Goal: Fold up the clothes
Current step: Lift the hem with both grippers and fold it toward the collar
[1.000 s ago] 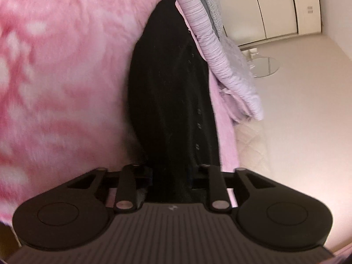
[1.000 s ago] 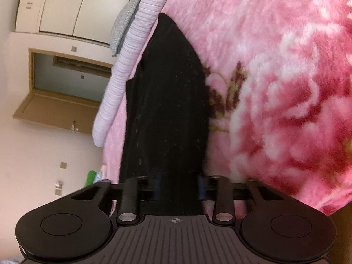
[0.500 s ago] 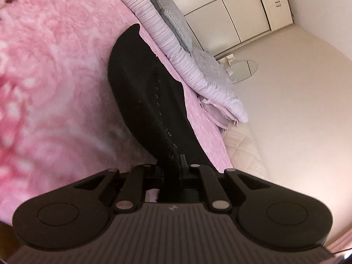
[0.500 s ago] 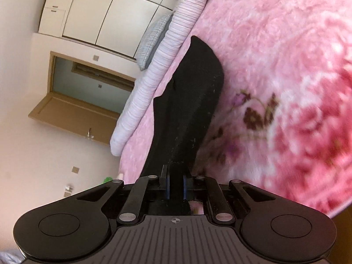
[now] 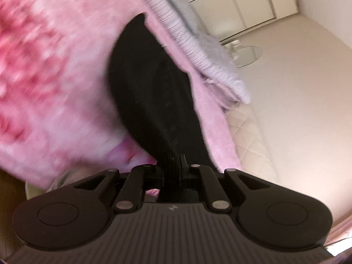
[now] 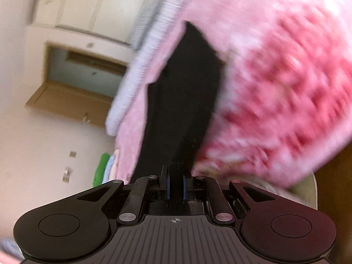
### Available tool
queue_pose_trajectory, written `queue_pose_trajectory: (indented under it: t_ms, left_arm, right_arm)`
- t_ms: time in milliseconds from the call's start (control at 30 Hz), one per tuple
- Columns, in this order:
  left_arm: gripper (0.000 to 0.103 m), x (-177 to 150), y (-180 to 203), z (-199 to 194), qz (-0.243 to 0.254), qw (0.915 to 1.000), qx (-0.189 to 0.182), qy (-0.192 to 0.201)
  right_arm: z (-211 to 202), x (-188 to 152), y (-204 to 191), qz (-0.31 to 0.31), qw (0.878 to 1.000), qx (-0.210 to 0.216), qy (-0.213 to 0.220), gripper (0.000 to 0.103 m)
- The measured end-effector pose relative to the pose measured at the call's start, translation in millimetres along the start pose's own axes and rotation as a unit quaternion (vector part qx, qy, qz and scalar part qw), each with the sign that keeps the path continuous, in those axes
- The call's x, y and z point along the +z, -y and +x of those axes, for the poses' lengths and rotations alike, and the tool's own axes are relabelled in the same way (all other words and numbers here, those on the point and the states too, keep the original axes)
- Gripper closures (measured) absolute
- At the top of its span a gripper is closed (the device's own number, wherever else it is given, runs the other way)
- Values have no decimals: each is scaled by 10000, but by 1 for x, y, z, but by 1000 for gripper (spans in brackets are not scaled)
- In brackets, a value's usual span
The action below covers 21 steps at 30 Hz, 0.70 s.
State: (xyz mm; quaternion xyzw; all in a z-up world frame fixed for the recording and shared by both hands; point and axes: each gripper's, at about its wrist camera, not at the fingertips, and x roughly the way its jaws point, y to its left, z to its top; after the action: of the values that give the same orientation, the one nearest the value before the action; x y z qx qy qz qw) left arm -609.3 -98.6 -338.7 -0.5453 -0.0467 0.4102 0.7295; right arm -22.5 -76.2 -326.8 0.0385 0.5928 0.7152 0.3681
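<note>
Left gripper (image 5: 173,161): clamped tight on a bunched edge of the black garment (image 5: 154,92), the cloth pinched between its two fingers.
Right gripper (image 6: 175,177): likewise clenched on the black garment (image 6: 184,101), a thick fold pressed between the blue pads (image 6: 168,184).
Garment, from the left tool: runs straight ahead from the fingertips as a long dark strip, its far end lying on the pink blanket (image 5: 55,77).
Garment, from the right tool: stretches forward and slightly upward from the jaws, the pink blanket (image 6: 275,88) to its right.
Beyond the garment: a striped lilac bolster (image 5: 176,28) lies along the blanket's far edge, with a grey pillow (image 5: 211,44) behind it.
Sharpness: the blanket is motion-blurred in both views.
</note>
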Motion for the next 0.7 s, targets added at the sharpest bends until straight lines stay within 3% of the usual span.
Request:
queue_pose_trajectory:
  t_ms: [233,367,400,433,500,600,700]
  left_arm:
    - [93,95,17,51,-9,9996,-243,157]
    - [87,158,2,114,-205,9996,65,159]
    - [81,172,-4,131,-282,9993,207,144]
    - [73,181,-9,138,-300,9988,338,183]
    - [70,195,-18,148,-310,9974,590,288]
    - [63,205,-29,150,-175,9957,803,426]
    - [60,199,-40,145,125,9932,1131,254]
  right_arm:
    - [49,81,-41,-679,9968,322,282,93]
    - [111,139,-38,-398,9979,-8,517,92]
    - [130,153,-32,-207,9983,-158,517,83]
    - [144,165,-26,-62,9979,-361,533,78]
    - [155,177,-16,-39,9957,-673,634,61]
    - [160,185,0,-189,9938,-867,665,56]
    - [157,183,13,-528,9906,-1164,493,55]
